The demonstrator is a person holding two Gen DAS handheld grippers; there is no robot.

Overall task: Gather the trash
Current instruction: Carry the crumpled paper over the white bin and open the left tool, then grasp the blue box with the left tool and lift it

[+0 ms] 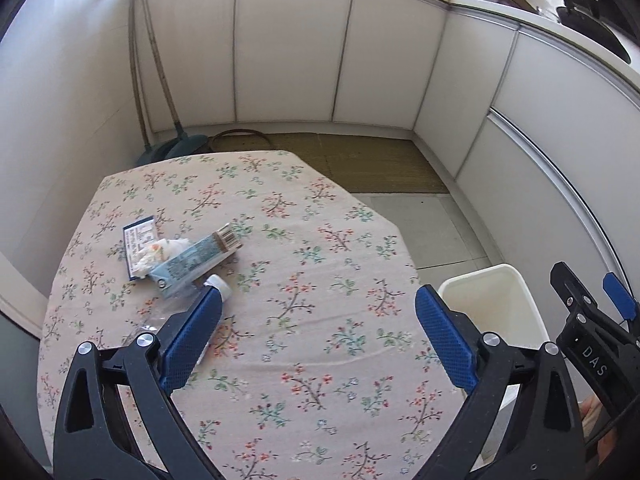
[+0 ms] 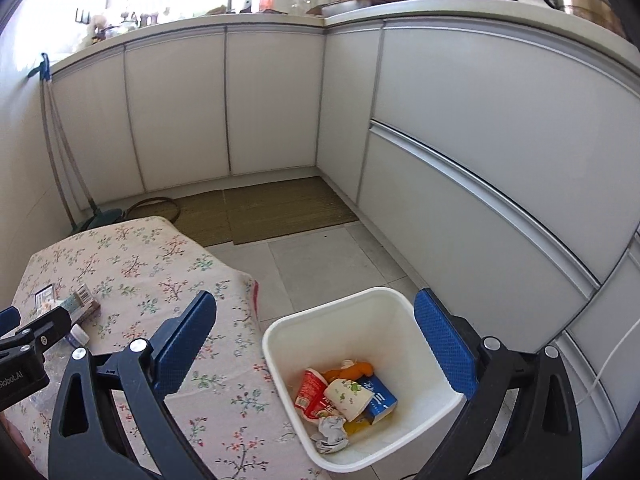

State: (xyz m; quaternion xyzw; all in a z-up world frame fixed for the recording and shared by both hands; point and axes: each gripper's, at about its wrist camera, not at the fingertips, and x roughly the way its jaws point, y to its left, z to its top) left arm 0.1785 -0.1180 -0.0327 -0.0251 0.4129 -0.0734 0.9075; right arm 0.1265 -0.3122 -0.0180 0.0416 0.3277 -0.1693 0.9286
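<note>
On the tabletop (image 1: 280, 320), under a floral cloth, the remaining trash lies at the far left. A dark-edged wrapper (image 1: 138, 240) is farthest left, with a crumpled white wad (image 1: 160, 254) on it. Right of that lies a flattened blue carton (image 1: 196, 260), its barcode end pointing far right. A clear bottle (image 1: 208, 292) with a white cap lies nearest, its cap showing just past the tip of the left finger (image 1: 192, 340) of the left gripper (image 1: 320, 344).

The left gripper's jaws are spread wide and hold nothing; only bare cloth lies between them. The whole pile sits left of and beyond the left jaw, apart from the bottle, which that finger partly covers.

To the right, off the tabletop edge, a white bin (image 2: 360, 392) stands on the tiled floor. It holds a red packet (image 2: 310, 394), something orange (image 2: 352, 370), a paper cup (image 2: 346, 398) on its side, a blue box (image 2: 380, 400) and a crumpled paper ball (image 2: 332, 430).

The right gripper (image 2: 320, 348) hangs over the bin's near left corner with its jaws released and empty; the bin's contents show between and below them.
</note>
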